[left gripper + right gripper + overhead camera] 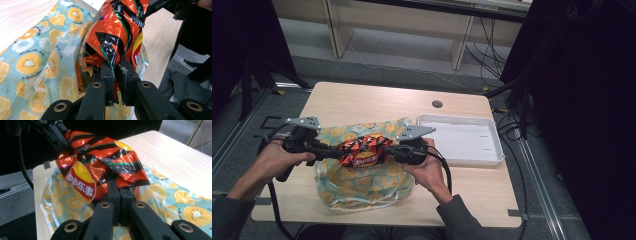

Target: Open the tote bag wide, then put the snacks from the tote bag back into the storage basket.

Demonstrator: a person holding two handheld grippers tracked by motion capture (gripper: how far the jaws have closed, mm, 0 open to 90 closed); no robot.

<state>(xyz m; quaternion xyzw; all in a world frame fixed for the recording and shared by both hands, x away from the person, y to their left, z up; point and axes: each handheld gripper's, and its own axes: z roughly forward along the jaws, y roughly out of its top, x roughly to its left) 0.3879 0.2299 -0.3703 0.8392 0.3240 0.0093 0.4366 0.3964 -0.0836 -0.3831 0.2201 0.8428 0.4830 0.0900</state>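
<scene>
An orange and black crisp bag [363, 149] hangs stretched between my two grippers above a fruit-print bag [362, 182] lying on the table. My left gripper [338, 150] is shut on the crisp bag's left end; in the left gripper view the foil [113, 37] is pinched between the jaws [115, 75]. From the right, my right gripper [389, 148] is shut on the other end, with the crisp bag [100, 160] clamped at its jaw tips [119, 191]. The fruit-print bag [35, 57] [175, 195] spreads below, its mouth gaping under the crisps.
A white shallow tray [462, 137] lies on the table to the right of the bags. A round cable hole [437, 104] sits near the table's far edge. Dark stands and cables crowd the floor on both sides.
</scene>
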